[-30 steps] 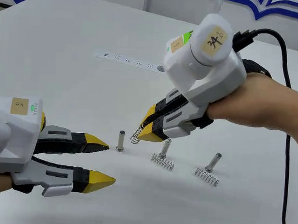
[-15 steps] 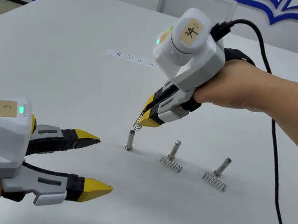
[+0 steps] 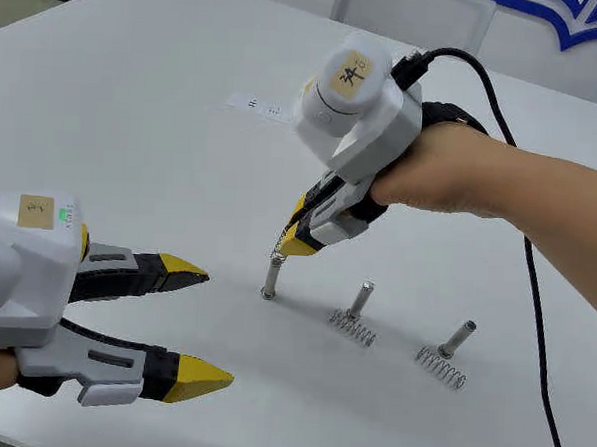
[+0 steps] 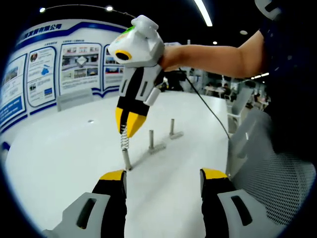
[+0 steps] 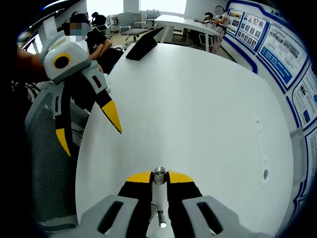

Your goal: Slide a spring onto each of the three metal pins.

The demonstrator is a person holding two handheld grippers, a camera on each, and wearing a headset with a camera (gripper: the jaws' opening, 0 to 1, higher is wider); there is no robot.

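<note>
Three metal pins stand upright on the white table: left pin (image 3: 272,278), middle pin (image 3: 360,299), right pin (image 3: 460,337). One loose spring (image 3: 353,329) lies at the middle pin's foot and another spring (image 3: 440,368) at the right pin's foot. My right gripper (image 3: 282,251) is shut on a third spring (image 4: 125,142), which hangs straight down with its lower end at the top of the left pin (image 4: 127,159). The right gripper view looks down along this held spring (image 5: 159,174). My left gripper (image 3: 220,327) is open and holds nothing, a short way left of the left pin.
A white marked strip (image 3: 260,107) lies far back on the table. A black cable (image 3: 535,296) trails from the right gripper along the arm. A mesh chair (image 4: 277,168) stands beside the table. The table's near edge runs just under the left gripper.
The right gripper has carried the spring left and down from beside the left pin until its lower end meets that pin's top. The left gripper stays open in much the same place.
</note>
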